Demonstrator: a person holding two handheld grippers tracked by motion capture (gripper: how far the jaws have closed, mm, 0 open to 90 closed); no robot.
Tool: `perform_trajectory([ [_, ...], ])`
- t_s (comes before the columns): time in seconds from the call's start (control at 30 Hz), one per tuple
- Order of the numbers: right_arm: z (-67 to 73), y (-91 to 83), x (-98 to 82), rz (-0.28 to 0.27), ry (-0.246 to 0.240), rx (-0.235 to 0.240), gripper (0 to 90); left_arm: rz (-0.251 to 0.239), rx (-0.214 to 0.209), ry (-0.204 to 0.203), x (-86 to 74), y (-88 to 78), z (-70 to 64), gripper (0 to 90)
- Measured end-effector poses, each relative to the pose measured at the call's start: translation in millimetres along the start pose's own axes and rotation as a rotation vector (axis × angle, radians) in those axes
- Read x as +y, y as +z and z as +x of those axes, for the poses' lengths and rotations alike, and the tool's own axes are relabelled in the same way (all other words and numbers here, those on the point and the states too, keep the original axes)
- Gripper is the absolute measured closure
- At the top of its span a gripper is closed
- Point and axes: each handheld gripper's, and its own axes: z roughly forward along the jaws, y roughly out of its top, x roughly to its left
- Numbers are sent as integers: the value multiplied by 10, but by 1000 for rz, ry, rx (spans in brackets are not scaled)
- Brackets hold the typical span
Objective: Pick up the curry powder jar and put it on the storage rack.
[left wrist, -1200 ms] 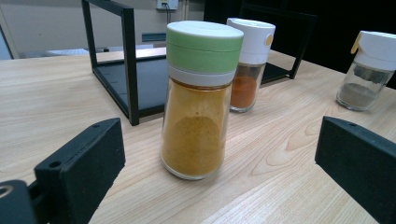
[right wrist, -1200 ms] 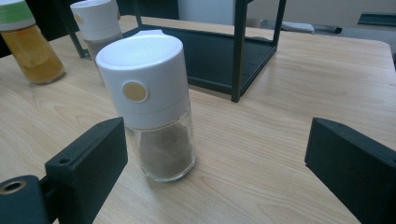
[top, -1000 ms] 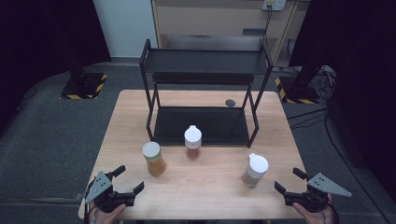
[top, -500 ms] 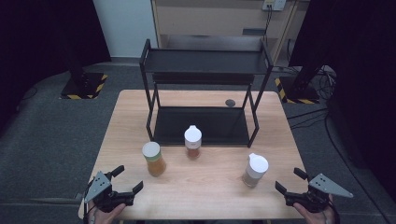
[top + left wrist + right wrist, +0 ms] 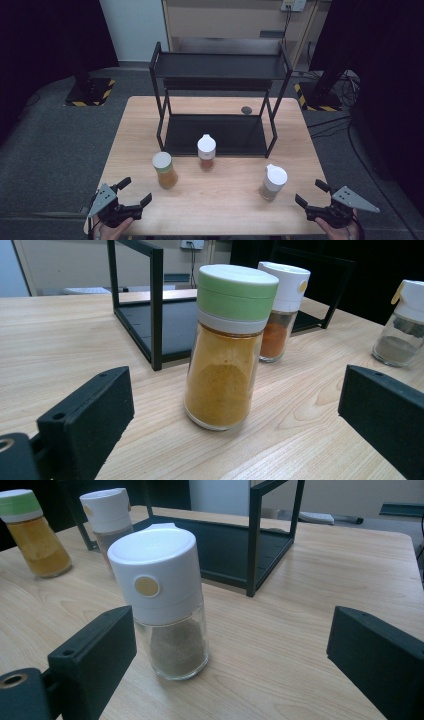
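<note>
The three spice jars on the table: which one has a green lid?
The jar of yellow powder, leftmost of the three and nearest the left gripper. The middle jar and right jar have white lids.

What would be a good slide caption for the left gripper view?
Open left gripper faces a green-lidded jar of yellow spice standing on the wooden table.

Both hands sit low: the left claw [image 5: 131,198] at 7 o'clock, the right claw [image 5: 310,197] at 5 o'clock, each with jaws spread wide, gripping nothing.
</note>
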Motion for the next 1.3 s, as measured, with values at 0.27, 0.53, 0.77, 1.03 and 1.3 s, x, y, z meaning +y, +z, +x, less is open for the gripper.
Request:
perform_trajectory([
  [0.27, 20, -15, 1, -2, -7, -7, 61, 1, -3, -5, 9, -5, 2, 1],
  [0.53, 28, -34, -6, -9, -8, -14, 61, -11, 7, 1, 89, -24, -38, 1],
  [0.77, 25, -31, -7, -8, -10, -12, 61, 9, 18, 9, 203, -35, -94, 4],
  [1.03, 21, -29, -8, -9, -9, -11, 62, 30, 46, 30, 434, -64, -165, 7],
  [1.3, 15, -31, -11, -11, -5, -9, 62, 54, 50, 52, 596, -1, -212, 6],
])
